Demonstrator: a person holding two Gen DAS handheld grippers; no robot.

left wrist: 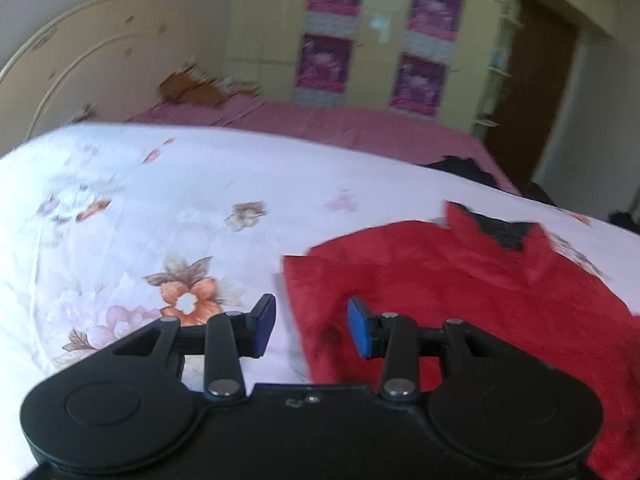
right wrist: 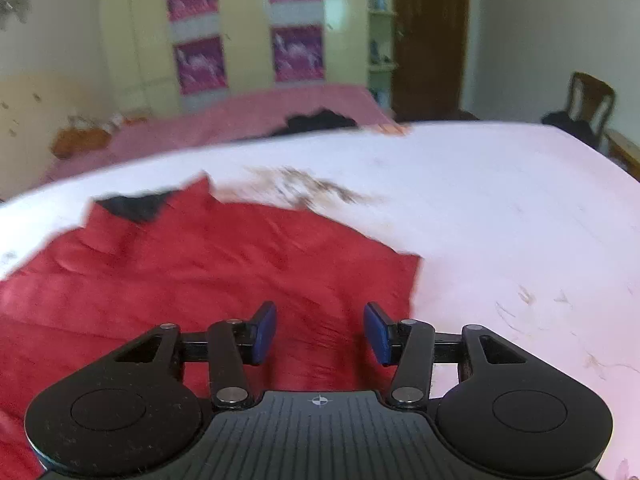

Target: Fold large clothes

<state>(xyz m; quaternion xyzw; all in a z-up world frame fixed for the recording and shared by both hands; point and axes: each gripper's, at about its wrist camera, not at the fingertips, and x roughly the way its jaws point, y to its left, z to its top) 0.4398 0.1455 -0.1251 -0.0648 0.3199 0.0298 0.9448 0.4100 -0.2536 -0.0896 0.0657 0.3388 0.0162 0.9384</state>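
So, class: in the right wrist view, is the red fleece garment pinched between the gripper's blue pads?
No: the right gripper stands open above the red fleece garment, nothing between its blue pads.

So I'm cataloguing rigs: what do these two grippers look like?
Both are matte black with rounded lobes, steel pivot pins and blue finger pads. The left gripper has a smooth centre plate; the right gripper has a ribbed one with a small crosshair mark. No cables or sleeves show.
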